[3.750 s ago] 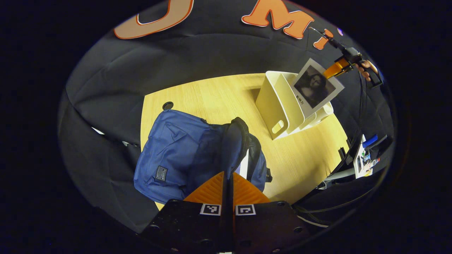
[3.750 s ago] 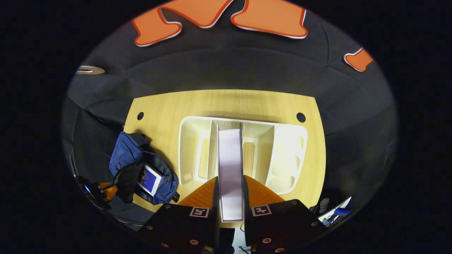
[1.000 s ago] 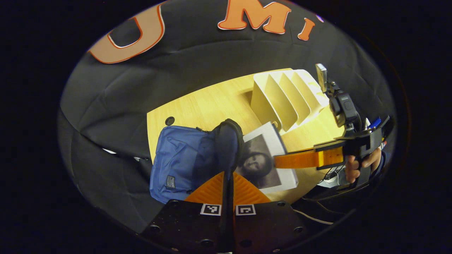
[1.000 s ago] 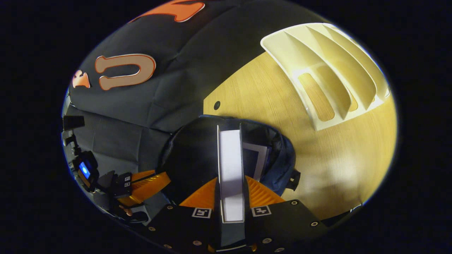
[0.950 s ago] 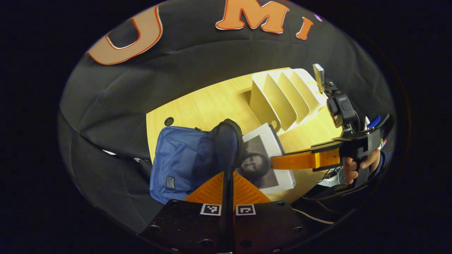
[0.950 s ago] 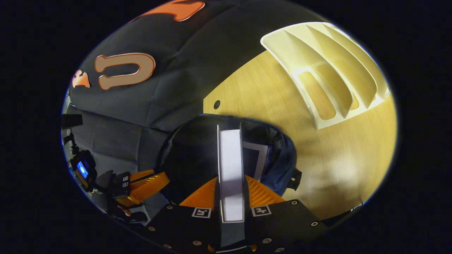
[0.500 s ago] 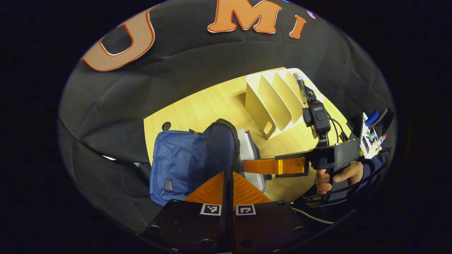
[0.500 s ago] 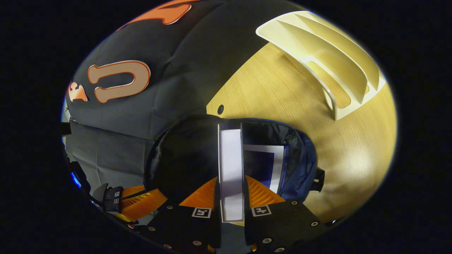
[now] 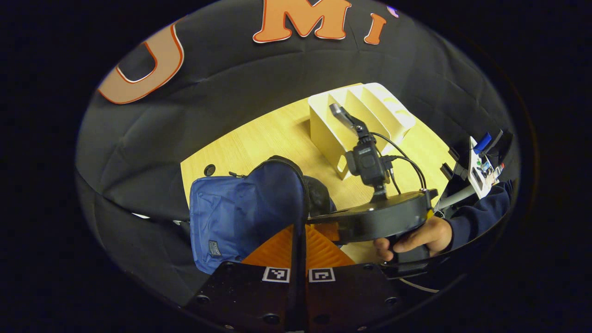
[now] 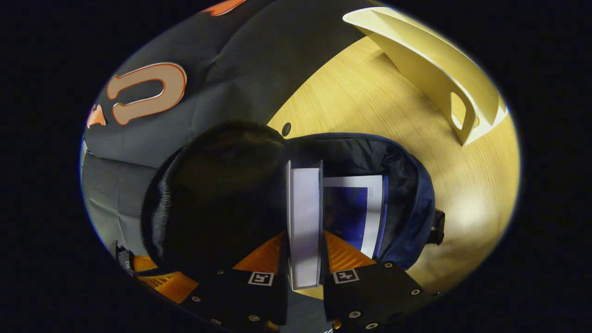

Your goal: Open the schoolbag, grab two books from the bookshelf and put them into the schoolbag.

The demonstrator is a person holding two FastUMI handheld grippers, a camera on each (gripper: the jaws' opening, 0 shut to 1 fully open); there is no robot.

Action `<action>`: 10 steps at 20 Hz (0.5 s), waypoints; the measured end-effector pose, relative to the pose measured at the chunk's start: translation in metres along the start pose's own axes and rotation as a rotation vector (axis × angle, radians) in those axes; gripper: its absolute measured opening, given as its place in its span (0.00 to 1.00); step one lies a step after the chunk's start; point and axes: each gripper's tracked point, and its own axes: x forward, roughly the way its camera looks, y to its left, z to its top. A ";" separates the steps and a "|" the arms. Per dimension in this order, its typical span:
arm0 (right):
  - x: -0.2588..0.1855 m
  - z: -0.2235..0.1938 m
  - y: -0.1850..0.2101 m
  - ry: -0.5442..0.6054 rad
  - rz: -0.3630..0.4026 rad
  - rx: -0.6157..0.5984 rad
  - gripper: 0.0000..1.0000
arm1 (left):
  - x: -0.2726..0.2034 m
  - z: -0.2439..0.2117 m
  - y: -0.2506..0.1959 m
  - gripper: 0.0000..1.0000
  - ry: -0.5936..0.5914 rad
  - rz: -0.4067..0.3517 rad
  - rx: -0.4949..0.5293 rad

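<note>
The blue schoolbag [image 9: 231,215] lies on the wooden table [image 9: 273,138]. My left gripper [image 9: 298,229] is shut on its flap [image 9: 277,189] and holds it up. In the right gripper view the bag's mouth [image 10: 356,150] gapes open, its dark-lined flap [image 10: 217,185] folded back to the left. A blue-covered book [image 10: 354,208] lies inside. My right gripper [image 10: 303,238] is shut on a second book [image 10: 304,203], seen edge-on and reaching down into the mouth. In the left gripper view, the right gripper's body [image 9: 384,217] and the hand [image 9: 416,236] holding it sit just right of the flap.
The cream bookshelf [image 9: 356,115] stands at the table's far right, its slots bare; its end wall [image 10: 439,60] shows in the right gripper view. A cable hole [image 9: 209,169] lies behind the bag. A stand with small items [image 9: 478,162] sits off the table's right edge.
My right gripper has carried the book from the bookshelf to the bag and pushed it down into the mouth; its cover is now hidden behind the flap. My left gripper keeps holding the flap.
</note>
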 end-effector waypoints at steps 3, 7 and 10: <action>0.000 0.000 -0.008 0.014 -0.053 -0.006 0.46 | -0.002 -0.003 0.005 0.01 -0.009 0.001 -0.024; -0.015 0.005 -0.017 0.008 -0.102 -0.038 0.45 | -0.002 -0.009 0.019 0.01 -0.018 0.013 -0.090; -0.033 0.021 -0.014 -0.042 -0.118 -0.108 0.80 | -0.002 -0.012 0.026 0.01 -0.024 0.024 -0.127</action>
